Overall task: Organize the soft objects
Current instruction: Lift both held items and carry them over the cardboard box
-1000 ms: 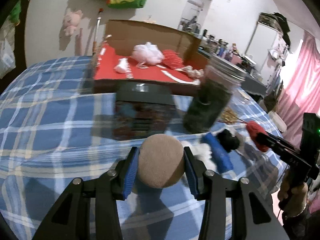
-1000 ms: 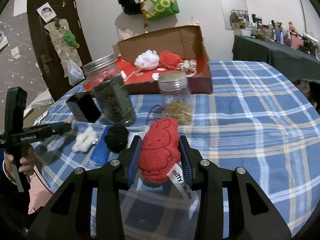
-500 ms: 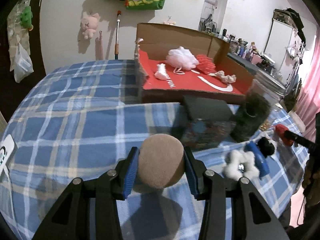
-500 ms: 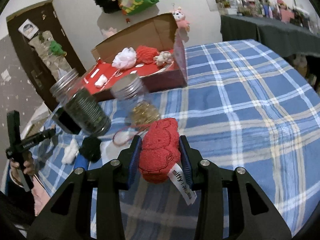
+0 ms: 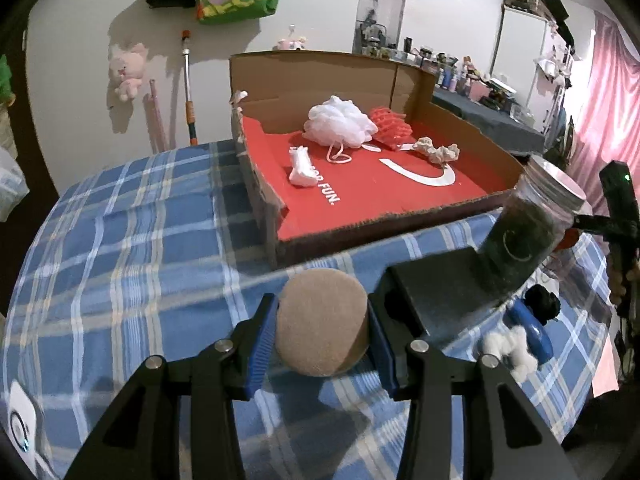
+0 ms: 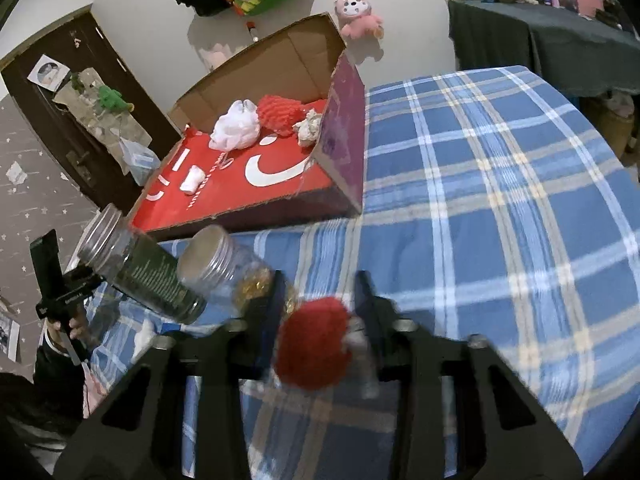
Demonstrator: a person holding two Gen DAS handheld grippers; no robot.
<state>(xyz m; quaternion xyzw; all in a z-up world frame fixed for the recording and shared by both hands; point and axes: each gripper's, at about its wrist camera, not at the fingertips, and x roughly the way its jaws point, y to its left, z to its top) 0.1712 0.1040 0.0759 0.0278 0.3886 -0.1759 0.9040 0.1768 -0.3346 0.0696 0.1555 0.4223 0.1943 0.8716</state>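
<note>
My left gripper (image 5: 320, 310) is shut on a round tan powder puff (image 5: 322, 322) above the blue plaid cloth, just in front of the open cardboard box with a red floor (image 5: 400, 196). In the box lie a white mesh pouf (image 5: 340, 126), a red pouf (image 5: 390, 126), a beige scrunchie (image 5: 436, 152) and a small white piece (image 5: 302, 168). My right gripper (image 6: 320, 292) holds a blurred red plush toy (image 6: 312, 340) between its jaws, which are closing, to the right of the box (image 6: 248, 200).
A dark-filled jar (image 5: 524, 236), a black case (image 5: 436, 292), a black pompom (image 5: 542, 306), a blue item (image 5: 532, 332) and a white fluffy toy (image 5: 510, 346) sit right of my left gripper. A clear jar of gold bits (image 6: 224, 268) stands by the box.
Both grippers have carried their loads closer to the cardboard box, which now looms larger in both views. The red plush now looks blurred and sits lower between the right fingers.
</note>
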